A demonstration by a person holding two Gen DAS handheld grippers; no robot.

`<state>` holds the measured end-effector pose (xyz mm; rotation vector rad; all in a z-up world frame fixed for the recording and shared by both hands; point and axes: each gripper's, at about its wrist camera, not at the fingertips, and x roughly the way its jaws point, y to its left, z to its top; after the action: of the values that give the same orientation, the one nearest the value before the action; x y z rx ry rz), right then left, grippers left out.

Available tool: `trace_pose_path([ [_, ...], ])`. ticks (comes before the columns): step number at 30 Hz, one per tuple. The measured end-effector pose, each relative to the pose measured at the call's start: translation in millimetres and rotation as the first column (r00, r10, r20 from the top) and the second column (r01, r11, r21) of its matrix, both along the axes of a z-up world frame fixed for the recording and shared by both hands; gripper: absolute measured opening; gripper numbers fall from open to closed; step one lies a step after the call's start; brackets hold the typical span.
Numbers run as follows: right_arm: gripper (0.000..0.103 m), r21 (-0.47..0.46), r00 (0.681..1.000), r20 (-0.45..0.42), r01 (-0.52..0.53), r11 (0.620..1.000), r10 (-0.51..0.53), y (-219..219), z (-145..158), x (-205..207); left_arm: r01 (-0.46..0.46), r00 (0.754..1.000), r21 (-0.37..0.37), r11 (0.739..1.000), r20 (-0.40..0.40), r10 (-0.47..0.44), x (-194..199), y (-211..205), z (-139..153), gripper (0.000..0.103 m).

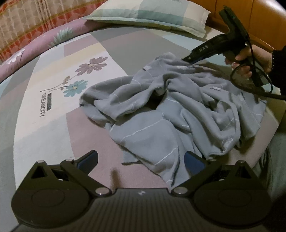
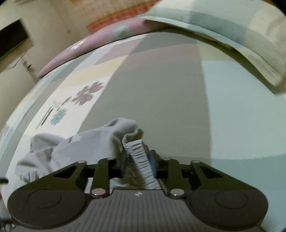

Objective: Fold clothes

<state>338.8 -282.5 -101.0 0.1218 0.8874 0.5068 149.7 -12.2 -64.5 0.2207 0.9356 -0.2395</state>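
right up close, the left gripper (image 1: pixel 141 160) hangs low over the bed (image 1: pixel 53 128), fingers spread wide with nothing between them, the near edge of the grey garment (image 1: pixel 160 110) lying just ahead of and partly between the tips. the garment itself sits in the middle of the bedsheet in a rumpled heap, creased and bunched, with no flat panel or clean fold line anywhere that i can see. over on the far side the right gripper (image 1: pixel 189 59), held in a hand (image 1: pixel 250 60), has its tip in the cloth; from its own view the right gripper's fingers are closed on the gathered elastic band (image 2: pixel 143 160), which runs straight through between the blue pads. a pillow (image 1: pixel 148 14) lies beyond, well apart from the clothing. as for progress: it looks a long way from folded. the cloth wants spreading and flattening, with every fold yet to show.
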Motion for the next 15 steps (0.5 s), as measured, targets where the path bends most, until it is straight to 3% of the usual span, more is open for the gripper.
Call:
trace_pose_path([
  [7, 0.037, -0.029, 0.997, 0.023, -0.074, 0.997, 0.075, 3, -1, 11, -0.001, 1.0, -0.012, 1.0, -0.015, 0.001, 1, 0, -7, 0.102],
  [12, 0.041, -0.059, 0.991, 0.062, -0.114, 0.992, 0.118, 15, -3, 18, -0.003, 1.0, -0.014, 1.0, -0.021, 0.003, 2, -1, -9, 0.102],
  [13, 0.039, -0.064, 0.991, 0.058, -0.115, 0.991, 0.119, 16, -2, 18, -0.004, 1.0, -0.016, 1.0, -0.021, 0.004, 2, 0, -9, 0.102],
  [14, 0.029, -0.058, 0.993, 0.052, -0.101, 0.993, 0.104, 13, 0, 17, -0.005, 1.0, -0.018, 1.0, -0.022, 0.005, 2, 0, -9, 0.102],
  [15, 0.025, -0.052, 0.995, 0.046, -0.084, 0.995, 0.087, 9, 1, 17, -0.007, 1.0, -0.019, 1.0, -0.023, 0.006, 1, 0, -9, 0.102],
])
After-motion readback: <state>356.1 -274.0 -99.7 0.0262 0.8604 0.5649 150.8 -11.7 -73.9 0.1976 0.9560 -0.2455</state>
